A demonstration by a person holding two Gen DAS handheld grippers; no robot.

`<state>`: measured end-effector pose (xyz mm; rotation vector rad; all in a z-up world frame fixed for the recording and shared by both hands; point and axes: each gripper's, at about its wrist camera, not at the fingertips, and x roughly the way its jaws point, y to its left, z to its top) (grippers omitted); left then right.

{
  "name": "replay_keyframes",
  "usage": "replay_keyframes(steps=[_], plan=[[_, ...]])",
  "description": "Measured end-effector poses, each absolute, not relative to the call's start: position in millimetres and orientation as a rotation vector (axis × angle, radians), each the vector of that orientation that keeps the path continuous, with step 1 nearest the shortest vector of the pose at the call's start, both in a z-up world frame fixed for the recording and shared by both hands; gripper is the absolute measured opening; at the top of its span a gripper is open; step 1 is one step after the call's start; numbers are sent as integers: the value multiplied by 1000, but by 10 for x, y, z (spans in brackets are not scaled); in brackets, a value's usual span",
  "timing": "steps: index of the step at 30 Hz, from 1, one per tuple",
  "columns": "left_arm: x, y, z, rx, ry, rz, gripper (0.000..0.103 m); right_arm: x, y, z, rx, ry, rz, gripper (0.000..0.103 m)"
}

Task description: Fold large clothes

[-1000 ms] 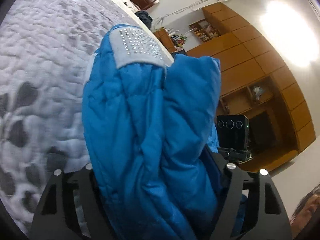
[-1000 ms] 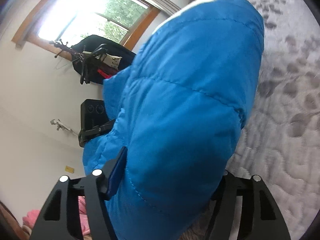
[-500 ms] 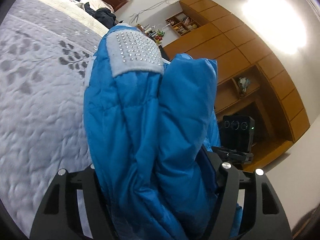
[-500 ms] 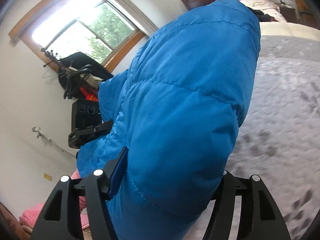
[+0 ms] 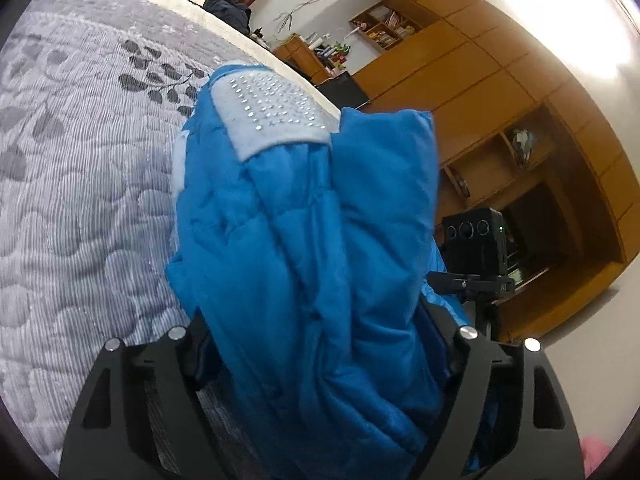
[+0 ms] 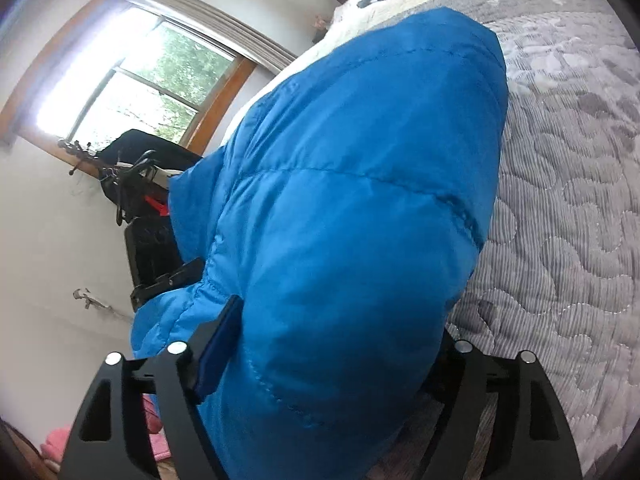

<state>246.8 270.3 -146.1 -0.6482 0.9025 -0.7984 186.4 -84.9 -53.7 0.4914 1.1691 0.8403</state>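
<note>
A thick blue padded jacket (image 5: 304,264) fills the middle of the left wrist view, bunched between the fingers of my left gripper (image 5: 320,344), which is shut on it. A pale grey patch with small studs (image 5: 272,116) sits at its top. In the right wrist view the same blue jacket (image 6: 344,208) bulges out of my right gripper (image 6: 332,364), also shut on the cloth. Both hold it above a grey quilted bed (image 5: 80,184) (image 6: 568,208). The other gripper's black camera block (image 5: 474,232) (image 6: 152,248) shows beside the jacket in each view.
Dark clothes (image 5: 228,6) lie at the bed's far end by a dark headboard. Wooden cabinets and shelves (image 5: 500,92) line one wall. A window (image 6: 132,80), a black bag on a rack (image 6: 132,168) and pink cloth on the floor (image 6: 60,440) are on the other side.
Both grippers have swung with the jacket: the views first tipped up toward the room, then back down over the bed. The grip on the cloth is unchanged.
</note>
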Motion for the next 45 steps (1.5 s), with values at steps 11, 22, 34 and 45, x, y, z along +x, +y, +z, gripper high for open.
replay_keyframes(steps=[11,22,34,45], plan=[[1818,3178,-970,-566,806,-577,78,1499,-872,-197,357,1089,630,89],[1357,2503,-8,-241,753,-498,80,814,-421,467,105,988,524,89],[1255,2600,-788,-188,937,-400,81,618,-95,289,-12,1025,528,90],[1257,2852,-1180,-408,1002,-428,89,534,-97,279,2,982,534,92]])
